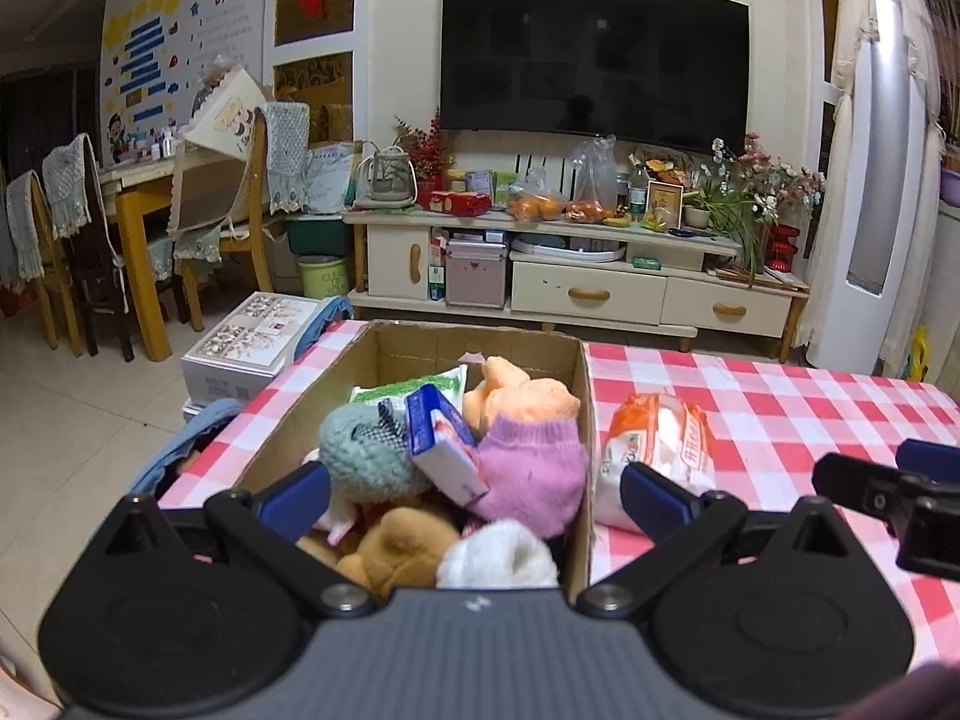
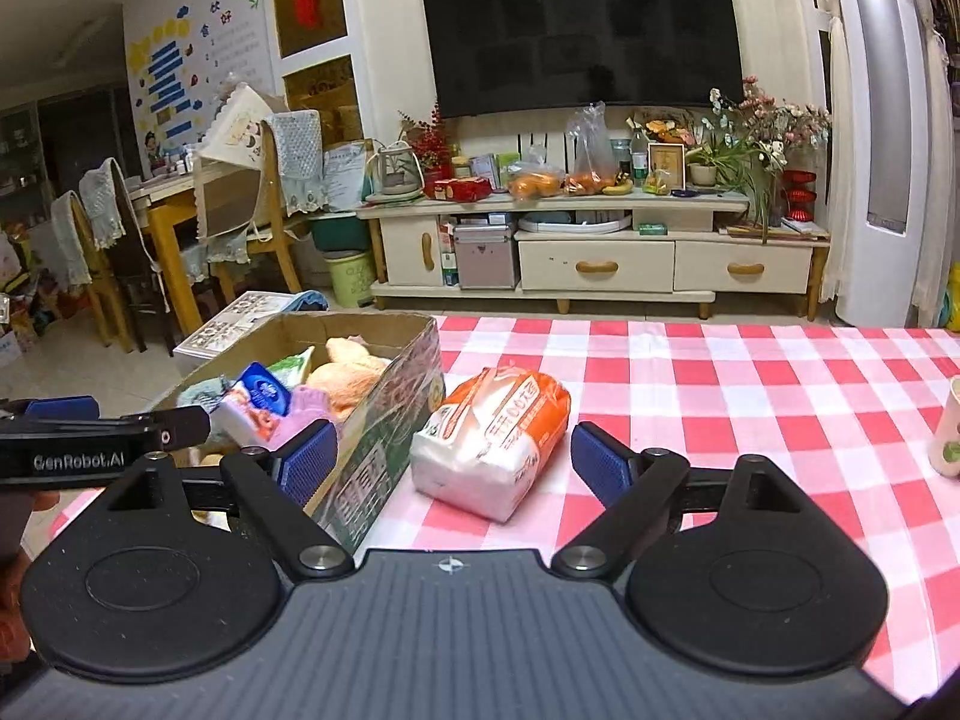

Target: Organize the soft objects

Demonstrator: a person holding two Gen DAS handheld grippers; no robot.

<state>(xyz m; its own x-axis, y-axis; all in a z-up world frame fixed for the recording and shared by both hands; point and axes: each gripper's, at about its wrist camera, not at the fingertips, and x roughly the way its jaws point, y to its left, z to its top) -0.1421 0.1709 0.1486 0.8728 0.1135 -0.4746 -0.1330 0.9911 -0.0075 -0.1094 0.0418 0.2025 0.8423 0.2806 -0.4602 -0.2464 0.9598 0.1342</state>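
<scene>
In front of you the table with the red and white checked cloth (image 2: 720,384) fills the lower part of both views. On its left part stands the open cardboard box (image 1: 585,396), and it is already full of soft things. Inside it you can see an orange plush toy (image 1: 516,396) at the far side, a pink knitted piece (image 1: 534,474) in the middle, a grey-green knitted piece (image 1: 366,450) to the left of it, a brown plush toy (image 1: 402,546) and a white fluffy piece (image 1: 498,558) at the near side. A blue and white tissue pack (image 1: 444,444) stands tilted between the knitted pieces, and a green and white packet (image 1: 414,387) lies behind it. Just beside the right wall of the box, on the cloth, lies the orange and white tissue package (image 2: 492,438); it is outside the box and I cannot tell if it touches the wall. Your left gripper (image 1: 474,492) hangs over the near part of the box with its jaws spread wide, nothing between the pads. Your right gripper (image 2: 453,462) is also spread wide, the tissue package lies between its blue fingers (image 2: 600,468) but the pads do not press on it. At the right edge a small pale cup (image 2: 949,438) stands on the cloth.
</scene>
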